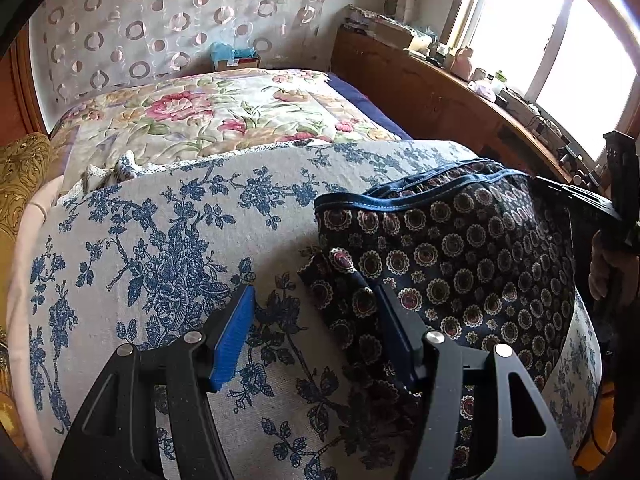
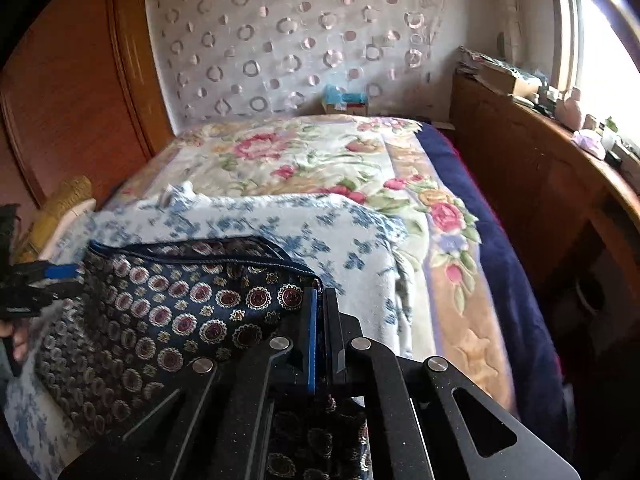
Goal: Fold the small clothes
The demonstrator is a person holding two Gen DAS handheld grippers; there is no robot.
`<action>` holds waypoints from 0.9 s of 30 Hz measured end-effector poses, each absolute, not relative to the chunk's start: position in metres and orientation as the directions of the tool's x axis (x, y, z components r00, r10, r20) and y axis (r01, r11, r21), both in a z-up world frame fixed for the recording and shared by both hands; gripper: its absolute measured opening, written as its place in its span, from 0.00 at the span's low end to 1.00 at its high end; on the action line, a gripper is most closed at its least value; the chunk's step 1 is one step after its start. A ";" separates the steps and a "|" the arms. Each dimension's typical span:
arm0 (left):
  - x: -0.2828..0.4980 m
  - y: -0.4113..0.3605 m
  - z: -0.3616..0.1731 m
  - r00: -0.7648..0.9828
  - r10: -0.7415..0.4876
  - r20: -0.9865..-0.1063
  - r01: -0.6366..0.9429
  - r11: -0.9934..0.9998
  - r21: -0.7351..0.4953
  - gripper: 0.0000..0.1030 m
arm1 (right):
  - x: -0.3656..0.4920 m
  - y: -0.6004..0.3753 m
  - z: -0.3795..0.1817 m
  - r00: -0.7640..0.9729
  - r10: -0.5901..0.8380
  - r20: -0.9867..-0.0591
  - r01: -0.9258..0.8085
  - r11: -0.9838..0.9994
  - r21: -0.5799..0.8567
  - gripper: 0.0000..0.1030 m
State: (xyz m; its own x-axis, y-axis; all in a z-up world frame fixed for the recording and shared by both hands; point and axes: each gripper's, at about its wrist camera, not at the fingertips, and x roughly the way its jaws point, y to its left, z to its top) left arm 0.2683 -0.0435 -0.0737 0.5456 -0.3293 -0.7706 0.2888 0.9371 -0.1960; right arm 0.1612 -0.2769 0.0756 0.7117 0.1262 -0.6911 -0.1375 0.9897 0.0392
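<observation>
Dark navy shorts with rows of round red-and-cream medallions, plain blue waistband along the far edge. Spread on a pale cloth printed with blue flowers, at the near end of a bed, in front of a rose-patterned blanket. Crumpled and partly doubled over at the near left corner in the left wrist view.

Left gripper held well open, blue pads apart: right finger resting on the left edge of the shorts, left finger over bare cloth, nothing pinched between them.

Right gripper closed, pads together, right at the waistband corner of the shorts; fabric seems caught between the pads, though hard to confirm. Seen from the left wrist view as a black frame at the far right edge of the shorts, with a hand below it.

No readable writing or labels anywhere.
</observation>
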 end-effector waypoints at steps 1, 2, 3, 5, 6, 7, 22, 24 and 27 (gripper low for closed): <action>0.268 -0.043 -0.073 0.547 -0.330 -0.769 0.291 0.937 -0.195 0.61 | 0.162 -0.276 0.076 0.713 0.123 -0.691 -0.135 0.990 0.037 0.02; 0.268 -0.044 -0.072 0.549 -0.329 -0.768 0.293 0.937 -0.193 0.61 | 0.162 -0.277 0.077 0.716 0.117 -0.688 -0.128 0.991 0.036 0.02; 0.269 -0.046 -0.071 0.550 -0.329 -0.768 0.297 0.936 -0.188 0.61 | 0.162 -0.275 0.078 0.717 0.113 -0.688 -0.124 0.992 0.033 0.03; 0.271 -0.047 -0.070 0.543 -0.339 -0.768 0.306 0.932 -0.195 0.61 | 0.160 -0.275 0.080 0.719 0.110 -0.687 -0.121 0.992 0.031 0.21; 0.273 -0.048 -0.070 0.539 -0.346 -0.768 0.308 0.929 -0.202 0.61 | 0.161 -0.271 0.080 0.718 0.118 -0.686 -0.126 0.991 0.039 0.30; 0.275 -0.049 -0.070 0.535 -0.354 -0.767 0.310 0.927 -0.211 0.61 | 0.158 -0.270 0.080 0.717 0.130 -0.685 -0.134 0.990 0.048 0.48; 0.280 -0.054 -0.073 0.516 -0.385 -0.765 0.324 0.915 -0.241 0.53 | 0.190 -0.274 0.041 0.602 0.248 -0.759 -0.205 0.967 0.154 0.55; 0.280 -0.056 -0.073 0.513 -0.394 -0.763 0.335 0.910 -0.245 0.48 | 0.193 -0.273 0.040 0.592 0.285 -0.754 -0.237 0.956 0.175 0.55; 0.280 -0.058 -0.074 0.502 -0.412 -0.761 0.349 0.901 -0.257 0.32 | 0.194 -0.267 0.040 0.588 0.281 -0.758 -0.273 0.952 0.142 0.53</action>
